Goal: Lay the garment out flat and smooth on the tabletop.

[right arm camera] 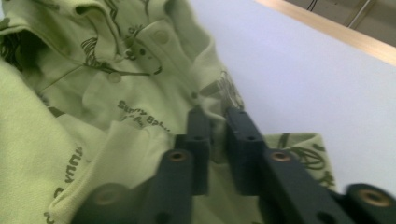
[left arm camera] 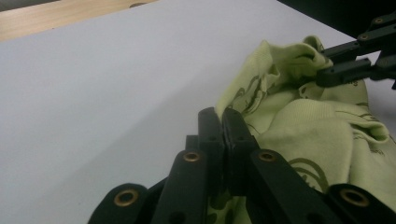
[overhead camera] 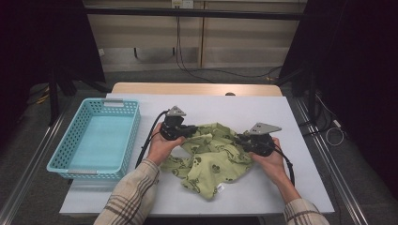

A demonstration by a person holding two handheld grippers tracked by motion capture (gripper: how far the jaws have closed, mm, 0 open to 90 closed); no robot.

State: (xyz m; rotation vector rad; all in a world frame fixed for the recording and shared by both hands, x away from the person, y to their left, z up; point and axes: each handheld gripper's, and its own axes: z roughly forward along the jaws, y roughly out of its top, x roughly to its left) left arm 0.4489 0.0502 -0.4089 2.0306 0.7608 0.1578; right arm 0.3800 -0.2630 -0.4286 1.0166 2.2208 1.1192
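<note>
Where both tongs pinch, green garment [overhead camera: 211,157] (crumpled) between

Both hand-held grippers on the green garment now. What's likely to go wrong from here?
1. The left hand-held gripper pinches only the edge of the green garment; it may slip when lifted.
2. The garment is crumpled, so either grip may catch several layers.
3. The right hand-held gripper shows a small gap between its jaws, so its hold may be weak.

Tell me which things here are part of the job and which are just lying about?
Part of the job:
green cloth
left gripper, shut on the cloth
right gripper, at the cloth's other edge

Lying about:
blue basket
cables on the floor
</note>
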